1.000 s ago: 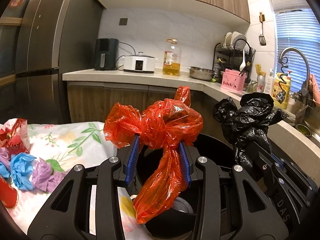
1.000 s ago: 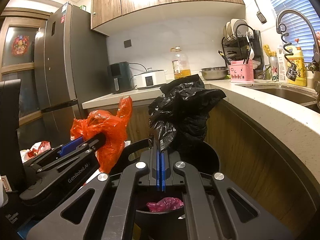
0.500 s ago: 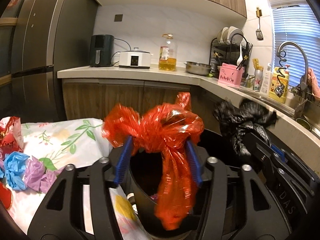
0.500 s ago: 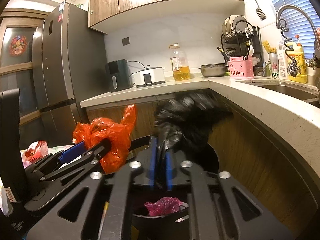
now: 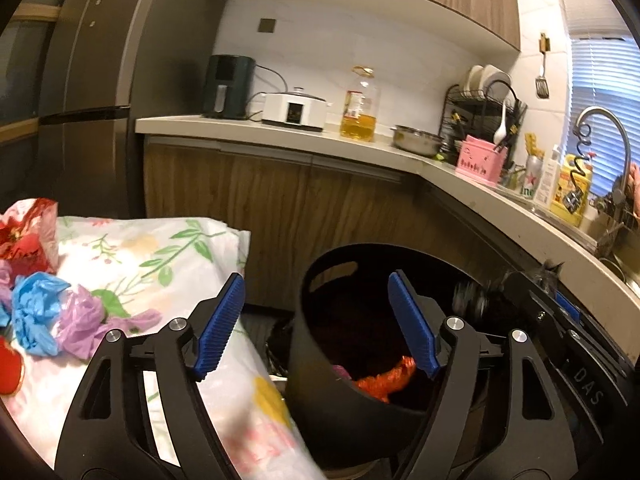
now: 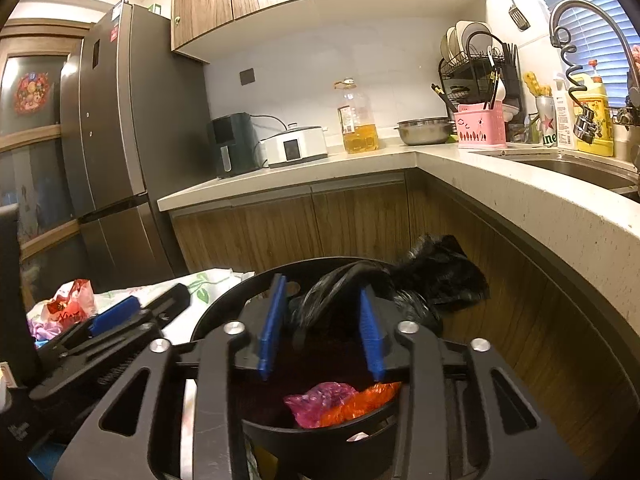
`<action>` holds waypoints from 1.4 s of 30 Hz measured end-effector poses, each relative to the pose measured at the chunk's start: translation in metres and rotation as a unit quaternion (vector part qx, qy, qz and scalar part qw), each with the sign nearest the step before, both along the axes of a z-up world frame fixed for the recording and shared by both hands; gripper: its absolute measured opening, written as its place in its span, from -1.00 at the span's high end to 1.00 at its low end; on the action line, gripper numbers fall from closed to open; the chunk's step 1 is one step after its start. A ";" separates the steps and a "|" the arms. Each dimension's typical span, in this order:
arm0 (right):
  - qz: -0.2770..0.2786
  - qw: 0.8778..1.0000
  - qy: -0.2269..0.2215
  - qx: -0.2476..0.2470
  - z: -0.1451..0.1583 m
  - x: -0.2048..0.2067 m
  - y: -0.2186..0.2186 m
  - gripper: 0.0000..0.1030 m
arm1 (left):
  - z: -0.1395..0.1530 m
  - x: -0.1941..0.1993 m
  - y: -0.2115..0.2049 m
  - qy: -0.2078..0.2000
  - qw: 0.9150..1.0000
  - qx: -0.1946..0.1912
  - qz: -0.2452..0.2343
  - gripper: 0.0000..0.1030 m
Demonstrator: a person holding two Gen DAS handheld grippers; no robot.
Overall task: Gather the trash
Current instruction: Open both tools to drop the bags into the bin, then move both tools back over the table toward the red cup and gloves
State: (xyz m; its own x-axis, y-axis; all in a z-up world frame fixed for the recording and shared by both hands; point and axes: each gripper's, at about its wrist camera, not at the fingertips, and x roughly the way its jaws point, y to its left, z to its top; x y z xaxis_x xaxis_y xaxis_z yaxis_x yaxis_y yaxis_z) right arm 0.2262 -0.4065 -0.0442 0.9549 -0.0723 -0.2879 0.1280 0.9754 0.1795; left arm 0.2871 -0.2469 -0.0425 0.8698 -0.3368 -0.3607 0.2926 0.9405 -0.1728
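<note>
My left gripper [image 5: 316, 322] stands wide, its jaws still opening, with nothing between them. It hangs over the black bin [image 5: 320, 392], and the red plastic bag [image 5: 384, 380] lies inside. In the right wrist view the red bag [image 6: 364, 400] rests beside a pink bag [image 6: 316, 400] at the bin's bottom. My right gripper [image 6: 320, 326] is opening above the bin [image 6: 224, 312]. The black bag [image 6: 436, 276] sags loose between and beyond its blue pads [image 6: 272, 324], which do not press on it. More trash lies on the floral cloth: a blue bag [image 5: 34, 312], a purple bag [image 5: 84, 320] and a red wrapper [image 5: 28, 240].
The table with the floral cloth [image 5: 160, 256] stands left of the bin. A wooden cabinet and curved counter [image 6: 520, 200] wrap behind and to the right. A fridge [image 6: 120, 140] stands at the back left. The left gripper [image 6: 116, 312] shows at the right view's left edge.
Both grippers have opened. The red bag dropped out of the left gripper into the bin. The black bag slid down from upright in the right gripper and now hangs loose.
</note>
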 end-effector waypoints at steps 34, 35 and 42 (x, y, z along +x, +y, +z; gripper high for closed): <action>0.017 0.999 -0.024 0.019 0.008 -0.062 0.068 -0.46 | 0.010 -0.104 0.123 -0.032 0.989 0.028 0.141 -0.86; 0.018 0.999 -0.024 0.020 0.007 -0.063 0.071 -0.46 | 0.010 -0.108 0.128 -0.033 0.988 0.030 0.146 -0.87; 0.050 0.998 -0.022 0.026 0.004 -0.065 0.100 -0.46 | 0.005 -0.126 0.163 -0.039 0.979 0.036 0.195 -0.87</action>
